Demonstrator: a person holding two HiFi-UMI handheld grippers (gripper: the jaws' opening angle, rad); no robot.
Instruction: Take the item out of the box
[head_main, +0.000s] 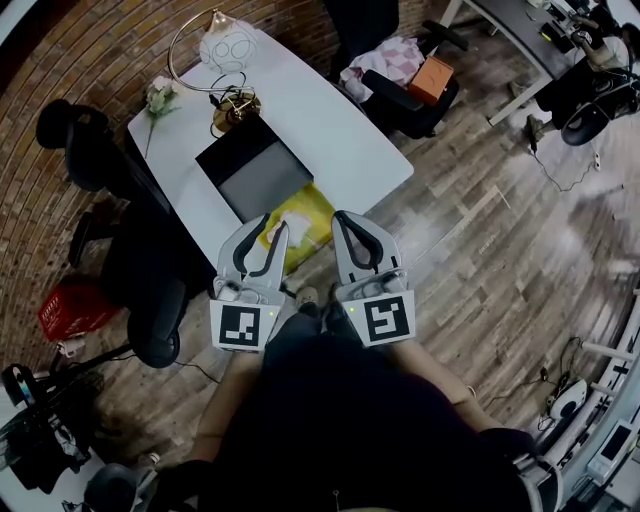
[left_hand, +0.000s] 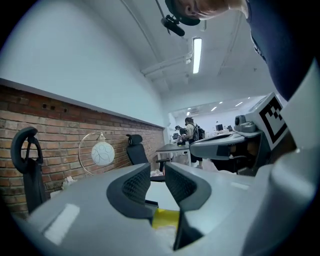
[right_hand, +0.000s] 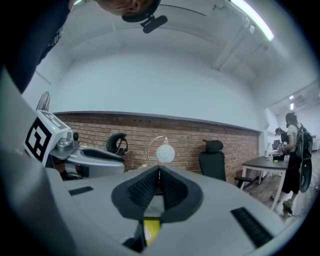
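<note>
A flat black box (head_main: 250, 165) lies closed on the white table (head_main: 340, 130). At the table's near edge sits a yellow packet (head_main: 308, 225), also seen low between the jaws as the yellow packet (left_hand: 165, 218) and the yellow packet (right_hand: 151, 230). My left gripper (head_main: 272, 228) hovers just short of that edge, open, with nothing between its fingers; the left gripper (left_hand: 157, 172) shows a clear gap. Beside it my right gripper (head_main: 342, 218) is shut, and the right gripper (right_hand: 159, 172) has its tips touching on nothing. Both point roughly level toward the table.
A globe lamp (head_main: 226, 45) with a ring frame and a small flower (head_main: 160, 98) stand at the table's far end. Black office chairs (head_main: 95, 150) flank its left side; another chair holds an orange box (head_main: 431, 78). A red basket (head_main: 72, 305) sits on the wooden floor.
</note>
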